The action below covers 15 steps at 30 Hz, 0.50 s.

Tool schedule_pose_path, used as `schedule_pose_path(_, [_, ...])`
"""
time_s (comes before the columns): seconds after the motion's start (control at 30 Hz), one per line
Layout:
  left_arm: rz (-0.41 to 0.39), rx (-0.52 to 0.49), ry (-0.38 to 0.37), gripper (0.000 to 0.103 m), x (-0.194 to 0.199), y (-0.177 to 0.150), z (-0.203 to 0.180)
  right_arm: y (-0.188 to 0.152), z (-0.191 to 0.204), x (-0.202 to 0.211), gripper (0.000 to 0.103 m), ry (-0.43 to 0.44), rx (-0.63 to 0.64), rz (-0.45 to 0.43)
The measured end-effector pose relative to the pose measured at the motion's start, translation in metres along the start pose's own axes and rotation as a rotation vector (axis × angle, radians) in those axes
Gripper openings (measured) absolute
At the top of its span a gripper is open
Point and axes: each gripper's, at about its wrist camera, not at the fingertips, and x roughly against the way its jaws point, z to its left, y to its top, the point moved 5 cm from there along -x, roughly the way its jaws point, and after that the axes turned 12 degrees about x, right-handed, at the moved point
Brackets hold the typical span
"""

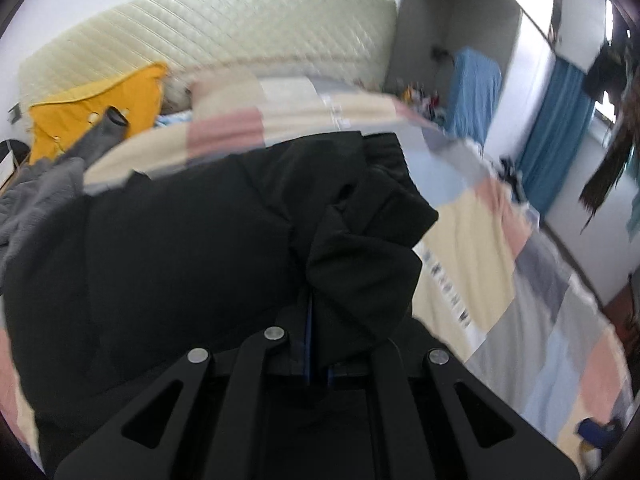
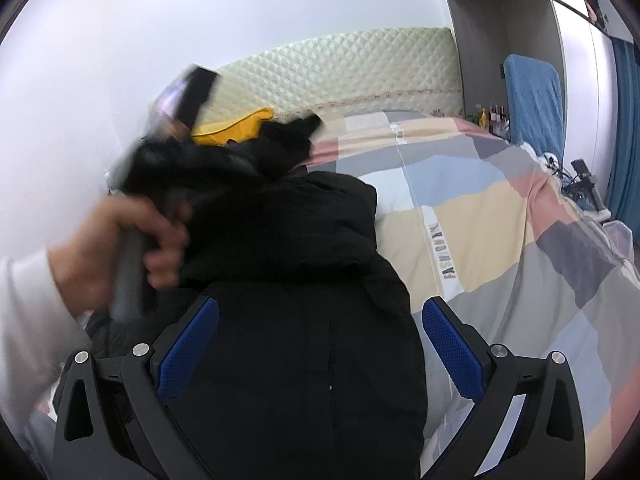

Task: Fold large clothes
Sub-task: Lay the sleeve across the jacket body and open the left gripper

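A large black padded jacket (image 1: 180, 240) lies on the bed with the patchwork cover (image 1: 472, 248). My left gripper (image 1: 316, 320) is shut on a bunched black sleeve or edge of the jacket (image 1: 360, 256) and holds it up over the jacket body. In the right wrist view the jacket (image 2: 296, 320) fills the centre. My right gripper (image 2: 320, 340) is open, its blue pads (image 2: 188, 344) on either side of the jacket's near end, gripping nothing. The hand-held left gripper (image 2: 168, 168) shows there blurred at upper left, with black cloth in it.
A yellow garment (image 1: 96, 108) and a grey garment (image 1: 36, 200) lie at the bed's far left by the quilted cream headboard (image 1: 240, 28). A blue-draped chair (image 1: 472, 88) and blue curtain (image 1: 556, 136) stand at the right. The patchwork cover (image 2: 500, 232) spreads right of the jacket.
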Motion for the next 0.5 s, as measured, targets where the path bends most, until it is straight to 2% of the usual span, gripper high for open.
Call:
schedule_pose_path(0.17, [0.003, 0.009, 0.021, 0.005, -0.036, -0.017, 0.001, -0.002, 0.002, -0.007, 0.102, 0.023, 0.009, 0.008])
schedule_pose_path(0.5, [0.086, 0.009, 0.061, 0.005, -0.08, -0.038, 0.011, -0.006, 0.007, -0.022, 0.102, 0.051, 0.013, 0.038])
